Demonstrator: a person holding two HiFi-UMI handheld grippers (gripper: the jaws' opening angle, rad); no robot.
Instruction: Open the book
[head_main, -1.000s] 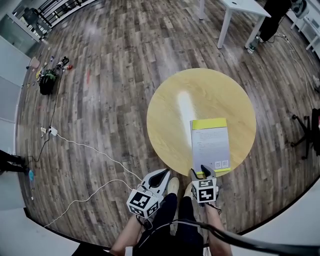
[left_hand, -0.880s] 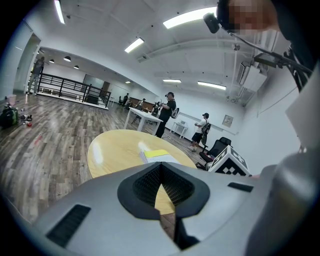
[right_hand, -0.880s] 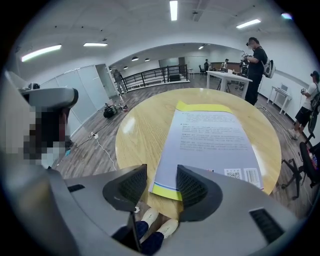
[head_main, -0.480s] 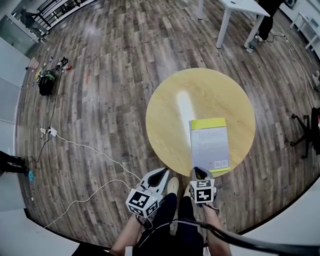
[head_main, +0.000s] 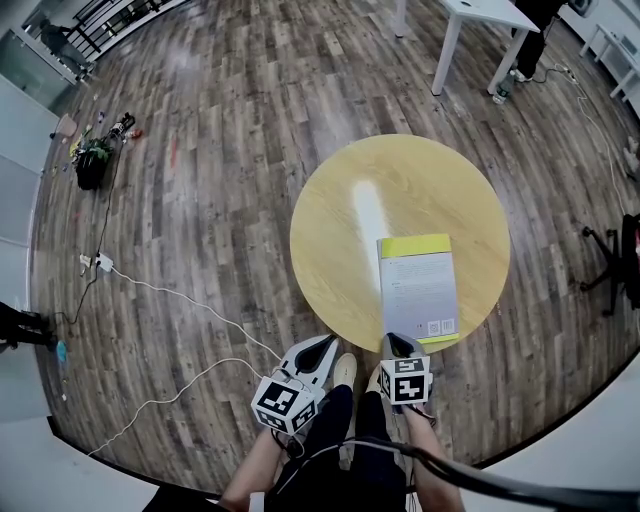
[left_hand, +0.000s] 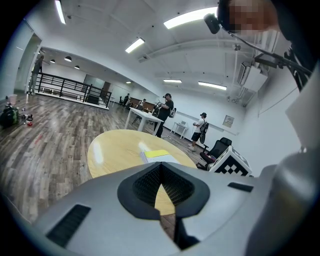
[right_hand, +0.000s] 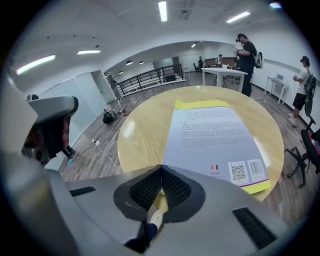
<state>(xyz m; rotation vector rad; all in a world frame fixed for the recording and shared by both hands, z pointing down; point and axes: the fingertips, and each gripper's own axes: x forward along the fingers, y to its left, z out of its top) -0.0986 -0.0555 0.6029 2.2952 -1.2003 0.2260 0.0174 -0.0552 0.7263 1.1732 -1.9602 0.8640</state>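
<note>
The book (head_main: 417, 285) lies closed on the near right of the round yellow table (head_main: 340, 230), pale cover with codes facing up, a yellow-green strip at its far end. My right gripper (head_main: 392, 342) is at the book's near left corner. In the right gripper view its jaws are closing and the tips (right_hand: 161, 168) meet on that corner of the book (right_hand: 215, 145), a yellow-green sliver showing between the pads. My left gripper (head_main: 328, 345) hangs short of the table's near rim, shut with nothing in it (left_hand: 160, 167). The book (left_hand: 157, 155) lies ahead of it.
A white table (head_main: 480, 15) stands at the far right with people beside it. A black office chair (head_main: 620, 260) is to the right. White cables (head_main: 170, 300) cross the wooden floor at the left, with a dark bag (head_main: 95, 160) beyond. My shoes (head_main: 345, 372) are under the grippers.
The right gripper's jaws went from wide open to shut at the book's near left corner. Both hands stayed in place, and the book has not moved.
</note>
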